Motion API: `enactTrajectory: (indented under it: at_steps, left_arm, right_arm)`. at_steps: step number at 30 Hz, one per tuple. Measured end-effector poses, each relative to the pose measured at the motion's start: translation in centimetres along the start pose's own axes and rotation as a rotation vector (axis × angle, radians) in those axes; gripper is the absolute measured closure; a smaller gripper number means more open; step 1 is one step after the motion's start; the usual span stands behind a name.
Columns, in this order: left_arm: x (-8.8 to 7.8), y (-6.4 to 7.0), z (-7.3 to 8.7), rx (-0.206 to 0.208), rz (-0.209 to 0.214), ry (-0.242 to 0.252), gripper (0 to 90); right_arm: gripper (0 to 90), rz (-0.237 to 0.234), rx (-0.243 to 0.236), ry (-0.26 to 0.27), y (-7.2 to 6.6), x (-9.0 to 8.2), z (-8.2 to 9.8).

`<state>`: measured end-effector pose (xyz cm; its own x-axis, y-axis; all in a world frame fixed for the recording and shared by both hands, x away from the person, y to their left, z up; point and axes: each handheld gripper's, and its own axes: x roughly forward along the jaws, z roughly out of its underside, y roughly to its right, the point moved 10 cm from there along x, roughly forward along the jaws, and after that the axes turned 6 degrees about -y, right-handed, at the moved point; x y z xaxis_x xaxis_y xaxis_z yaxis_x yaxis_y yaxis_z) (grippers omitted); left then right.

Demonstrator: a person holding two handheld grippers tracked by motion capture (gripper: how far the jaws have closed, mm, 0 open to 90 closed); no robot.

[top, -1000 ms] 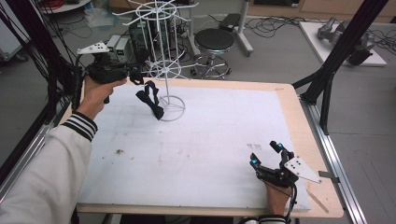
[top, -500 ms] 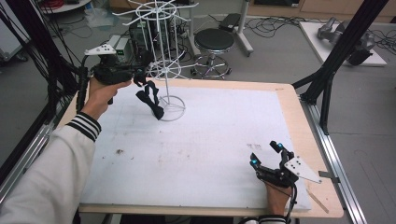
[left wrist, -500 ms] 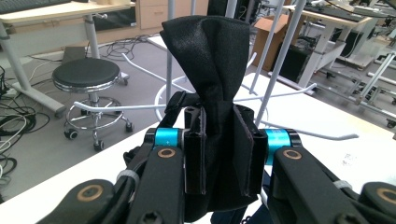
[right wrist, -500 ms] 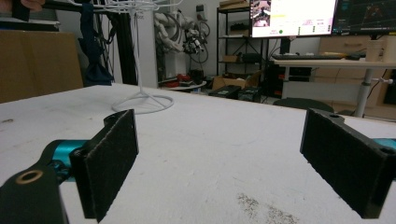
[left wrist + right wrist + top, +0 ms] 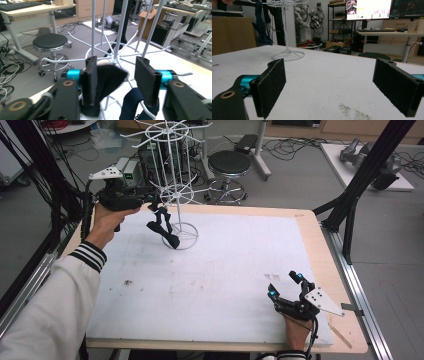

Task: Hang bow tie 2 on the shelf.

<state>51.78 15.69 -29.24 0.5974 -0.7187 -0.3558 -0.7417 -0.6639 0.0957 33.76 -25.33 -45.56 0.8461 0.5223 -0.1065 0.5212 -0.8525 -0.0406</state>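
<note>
A white wire rack [image 5: 172, 195] stands at the table's far left. A dark sock [image 5: 164, 227] hangs by one of its lower arms, its toe near the ring base. My left gripper [image 5: 155, 197] is level at the sock's top. In the left gripper view its jaws [image 5: 117, 61] have just been opening; the sock's black cloth [image 5: 108, 77] lies between them against the left pad, and the right pad stands off it. My right gripper [image 5: 285, 285] rests open near the table's front right, nothing between its pads [image 5: 331, 67], facing the rack [image 5: 288, 55] and sock [image 5: 260, 25].
A white sheet covers the wooden table [image 5: 225, 260]. A black stool [image 5: 229, 165] and cables lie on the floor beyond the rack. Black frame posts [image 5: 360, 185] rise at the right corner and along the left side. Monitors [image 5: 368, 8] stand far behind.
The left gripper's jaws have parted at the top of the sock, which stays hanging by the rack. Neither hand has shifted; the right gripper is unchanged.
</note>
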Motion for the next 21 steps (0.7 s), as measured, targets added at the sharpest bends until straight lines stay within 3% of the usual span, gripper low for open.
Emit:
enactTrajectory:
  at_steps: [6,11,17,21]
  left_arm:
    - [-1.3,0.6,-0.3,0.02,0.013,0.039,32.1]
    - [-3.3,1.1,0.1,0.08,0.0,0.069,17.7]
    - [-5.5,1.7,2.2,0.123,-0.043,0.085,16.3]
    - [-6.8,2.6,4.7,0.148,-0.078,0.115,16.3]
  right_arm:
    - [10.8,-0.002,0.003,-0.002,-0.1,0.0,0.0]
    - [10.8,-0.002,0.0,0.0,0.0,0.0,0.0]
    - [10.8,-0.001,-0.002,-0.002,0.0,0.0,0.0]
    - [10.8,0.003,-0.003,0.0,0.0,0.0,0.0]
